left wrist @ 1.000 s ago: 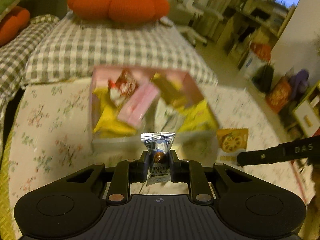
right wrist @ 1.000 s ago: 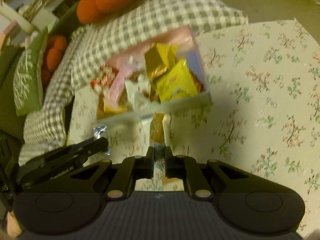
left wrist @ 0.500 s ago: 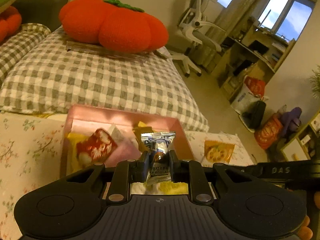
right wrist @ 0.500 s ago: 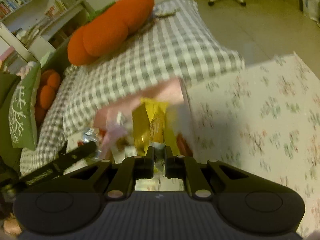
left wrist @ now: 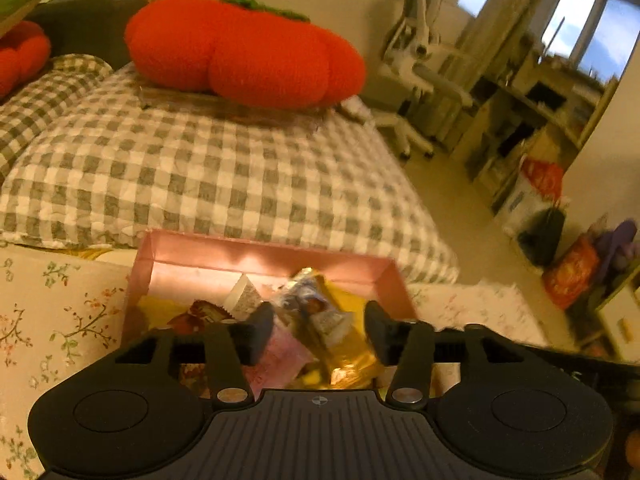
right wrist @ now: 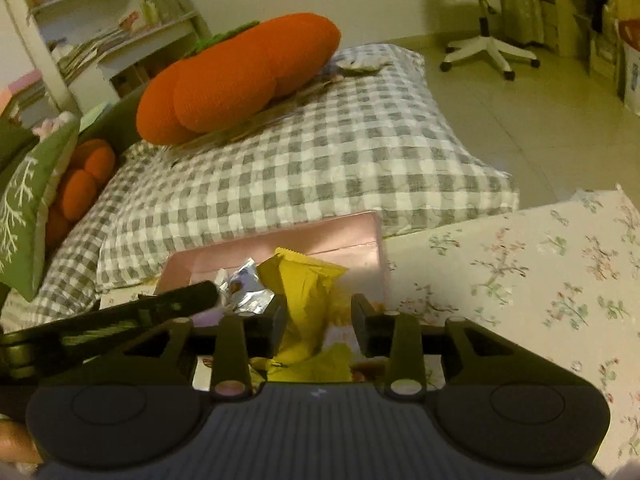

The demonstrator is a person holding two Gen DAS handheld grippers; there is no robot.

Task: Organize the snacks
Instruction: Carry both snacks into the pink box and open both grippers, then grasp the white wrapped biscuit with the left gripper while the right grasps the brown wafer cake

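The pink box [left wrist: 256, 258] is taken as the landmark; it sits on the floral cloth [left wrist: 60, 304], just in front of the checked bedding [left wrist: 224, 172]. A silver-wrapped chocolate [left wrist: 310, 306], which was pinched upright between the fingers of the left gripper [left wrist: 316, 336] 1 second ago, is now seen tumbling loose above the snacks in the box, between jaws that are opening and no longer press on it. The right gripper [right wrist: 320, 322] was likewise clamped on a small orange-printed packet; its jaws are also opening, over the box's right half, and nothing is gripped between them (the dropped packet itself cannot be picked out among the yellow wrappers [right wrist: 308, 280] below). From this it is judged that 2 more snacks have been delivered into the box, and that both grippers are freed for whatever is left outside it.

The right wrist view shows a left finger [right wrist: 188, 294] from the side, reaching over the box's left half with the silver wrapper just beyond its tip. The left wrist view alone shows the box's far wall fully, and a pink packet [left wrist: 276, 356] beneath the chocolate.
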